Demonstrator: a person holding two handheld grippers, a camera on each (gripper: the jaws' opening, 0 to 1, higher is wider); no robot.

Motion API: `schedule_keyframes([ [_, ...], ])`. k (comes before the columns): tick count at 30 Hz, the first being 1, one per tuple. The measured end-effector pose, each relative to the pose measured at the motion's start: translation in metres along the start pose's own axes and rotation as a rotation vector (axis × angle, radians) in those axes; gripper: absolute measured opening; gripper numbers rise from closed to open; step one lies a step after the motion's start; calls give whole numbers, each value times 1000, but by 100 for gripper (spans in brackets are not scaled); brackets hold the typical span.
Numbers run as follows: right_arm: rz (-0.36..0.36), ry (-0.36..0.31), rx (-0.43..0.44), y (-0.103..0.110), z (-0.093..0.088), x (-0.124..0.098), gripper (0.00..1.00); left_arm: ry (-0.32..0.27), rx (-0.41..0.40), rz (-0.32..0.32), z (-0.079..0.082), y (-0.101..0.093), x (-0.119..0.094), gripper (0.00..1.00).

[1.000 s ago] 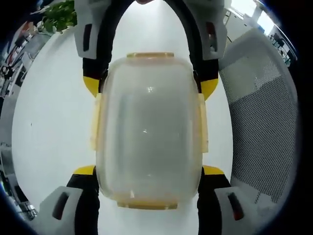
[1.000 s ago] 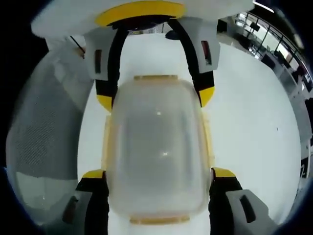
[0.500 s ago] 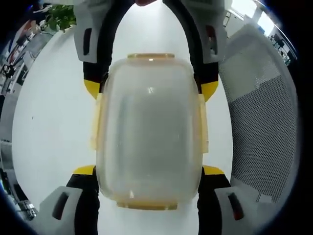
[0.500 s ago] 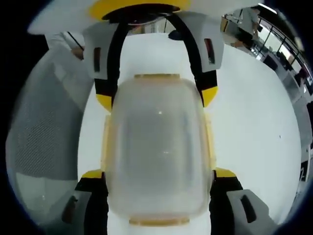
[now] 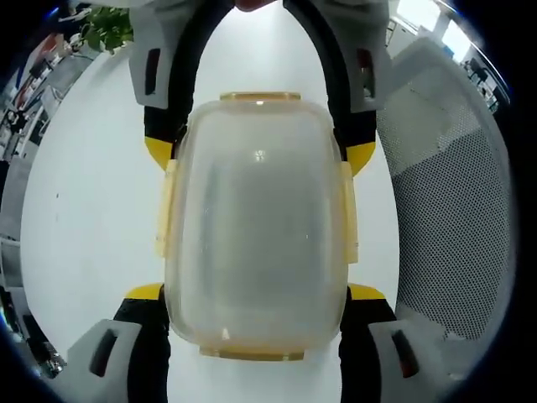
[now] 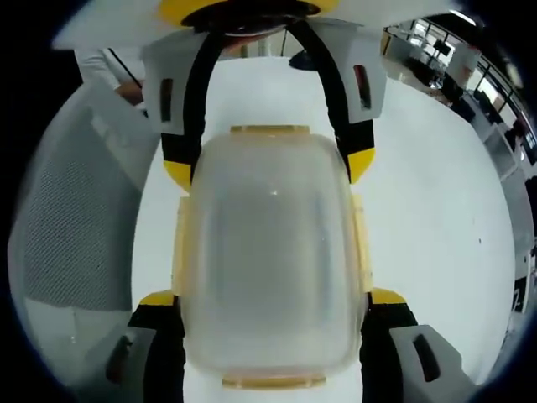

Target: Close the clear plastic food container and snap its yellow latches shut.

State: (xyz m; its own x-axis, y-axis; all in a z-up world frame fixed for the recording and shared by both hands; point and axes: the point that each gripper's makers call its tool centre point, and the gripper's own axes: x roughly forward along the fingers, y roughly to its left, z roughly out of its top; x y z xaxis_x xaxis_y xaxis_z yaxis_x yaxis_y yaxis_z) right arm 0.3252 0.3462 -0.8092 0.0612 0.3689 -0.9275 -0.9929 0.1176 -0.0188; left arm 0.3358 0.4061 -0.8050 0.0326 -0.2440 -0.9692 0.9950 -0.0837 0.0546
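Note:
The clear plastic food container [image 5: 256, 218] [image 6: 270, 252] is held above a white table [image 5: 92, 210], its frosted lid on. Yellow latches [image 5: 166, 210] [image 6: 181, 243] lie along all four edges. My left gripper [image 5: 255, 292] rises from the bottom of the left gripper view, its yellow-tipped jaws pressed on the container's two long sides at the near end. My right gripper [image 5: 258, 153] grips the far end the same way. In the right gripper view the right gripper [image 6: 273, 296] clamps the near end and the left gripper [image 6: 268, 166] the far end.
A grey mesh chair back [image 5: 453, 201] [image 6: 67, 227] stands close beside the table. A green plant [image 5: 105, 29] sits at the table's far corner. Office desks and windows [image 6: 457, 59] lie beyond the table [image 6: 436, 210].

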Motion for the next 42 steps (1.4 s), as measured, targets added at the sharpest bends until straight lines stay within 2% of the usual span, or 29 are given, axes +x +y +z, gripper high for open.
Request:
schedule_keyframes([
  [11, -8, -8, -1, 2, 20, 7, 88, 4, 0, -1, -21, -2, -4, 84],
  [18, -6, -8, -9, 1, 25, 11, 89, 1, -12, 4, -27, -1, -5, 84],
  [42, 2, -13, -23, -3, 27, 13, 89, 4, -35, 8, -29, 2, -4, 84],
])
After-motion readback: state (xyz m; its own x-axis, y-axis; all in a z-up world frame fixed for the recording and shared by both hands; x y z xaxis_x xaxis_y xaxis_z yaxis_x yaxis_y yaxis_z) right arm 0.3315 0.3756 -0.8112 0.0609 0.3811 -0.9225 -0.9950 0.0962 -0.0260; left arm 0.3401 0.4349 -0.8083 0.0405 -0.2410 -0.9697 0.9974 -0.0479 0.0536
